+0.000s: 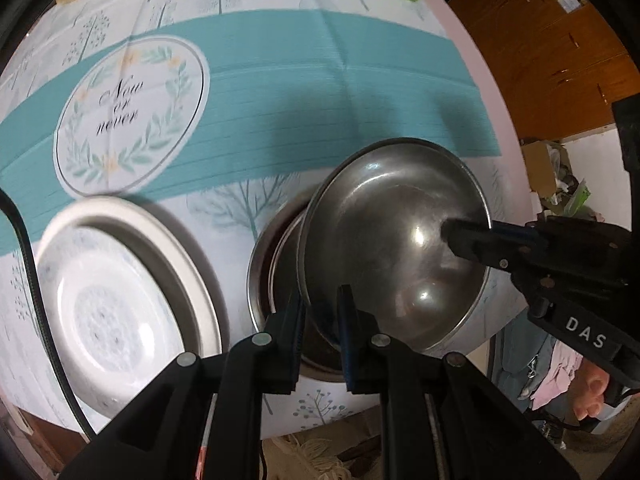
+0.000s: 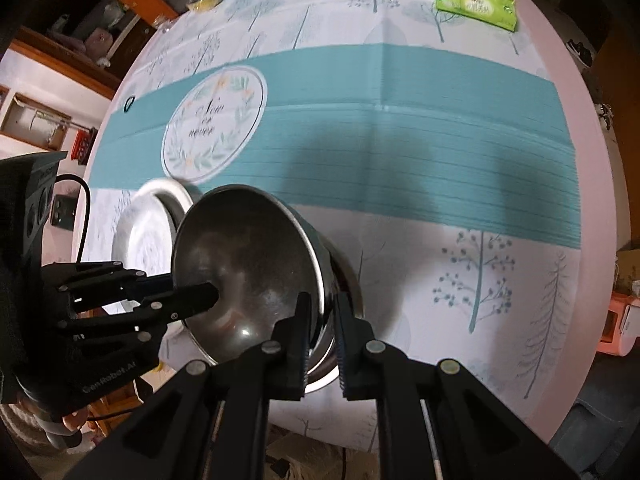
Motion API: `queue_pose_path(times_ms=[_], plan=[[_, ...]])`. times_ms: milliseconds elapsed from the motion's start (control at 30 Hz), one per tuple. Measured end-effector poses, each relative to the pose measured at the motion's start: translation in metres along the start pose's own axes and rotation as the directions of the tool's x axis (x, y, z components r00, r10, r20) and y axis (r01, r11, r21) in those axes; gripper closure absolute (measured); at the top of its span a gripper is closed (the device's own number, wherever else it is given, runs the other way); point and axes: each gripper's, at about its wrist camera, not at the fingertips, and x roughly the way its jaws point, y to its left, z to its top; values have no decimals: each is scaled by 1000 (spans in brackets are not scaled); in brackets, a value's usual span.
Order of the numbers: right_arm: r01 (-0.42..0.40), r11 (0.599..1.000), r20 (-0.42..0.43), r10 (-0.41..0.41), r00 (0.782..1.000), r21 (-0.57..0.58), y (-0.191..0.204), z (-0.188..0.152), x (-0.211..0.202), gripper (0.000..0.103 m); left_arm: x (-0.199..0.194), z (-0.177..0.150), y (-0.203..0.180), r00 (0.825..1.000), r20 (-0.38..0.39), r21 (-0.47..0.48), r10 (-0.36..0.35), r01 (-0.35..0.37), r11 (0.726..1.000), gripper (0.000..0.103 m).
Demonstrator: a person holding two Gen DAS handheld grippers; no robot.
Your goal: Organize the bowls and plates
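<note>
a steel bowl (image 1: 394, 248) sits tilted at centre right of the left wrist view, its open side turned toward the cameras, leaning over a second steel bowl (image 1: 276, 280) that rests on the tablecloth (image 1: 280, 100) beneath it. both tongs pinch the tilted bowl's rim: the left gripper (image 1: 320, 316) at the bottom centre of its own view, one finger inside and one outside the wall, and the right gripper (image 2: 322, 320) likewise at the bottom centre of the right wrist view, closed on the opposite edge. a white plate (image 1: 120, 292) lies at lower left of the left wrist view, just beside the bowls.

the bowl looks thin, stiff and light, but polished metal is slippery, so a rim pinch could let it swing or slide; i'd judge the firm hold is deep over the rolled lip. the plate looks ceramic, heavier and breakable, best taken by its broad rim
</note>
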Motion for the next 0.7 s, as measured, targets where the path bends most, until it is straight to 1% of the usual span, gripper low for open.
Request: queue_pose_path(times_ms=[167,267,333,400,533,600,633,667,700], plan=[[20,1000,-24,-20,1000,-23,6,-8,9,92,6,-11,-1,1000,-14,0,24,-24,1000,91],[31,999,-38,-32,999,-37,9,-11,14,92,7,-15,-5,999,-20,2,25,-25,1000,90],[43,998,-43,-45,998,-47,11,-12,17,92,8,-18,-6,999,-26,6,25,-25,1000,87],[52,997,-49,-55,997,-51,11,-12,19,92,8,-17,-5,999,-29,13,26,-25,1000,80],[79,994,-45,-82,996,-71,14,-14,19,91,4,-20,-5,999,-9,29,33,-32,999,73],[88,993,-34,-90,995,-76,14,-14,16,86,1,-21,-6,999,1,37,39,-39,999,69],[90,993,-29,-92,995,-75,13,-15,14,78,-1,-20,-8,999,6,40,44,-44,998,66],[90,993,-21,-91,996,-72,12,-15,12,69,-5,-21,-8,999,14,42,47,-48,998,58],[88,994,-13,-89,996,-69,11,-16,10,66,-6,-19,-6,999,22,43,48,-49,998,52]])
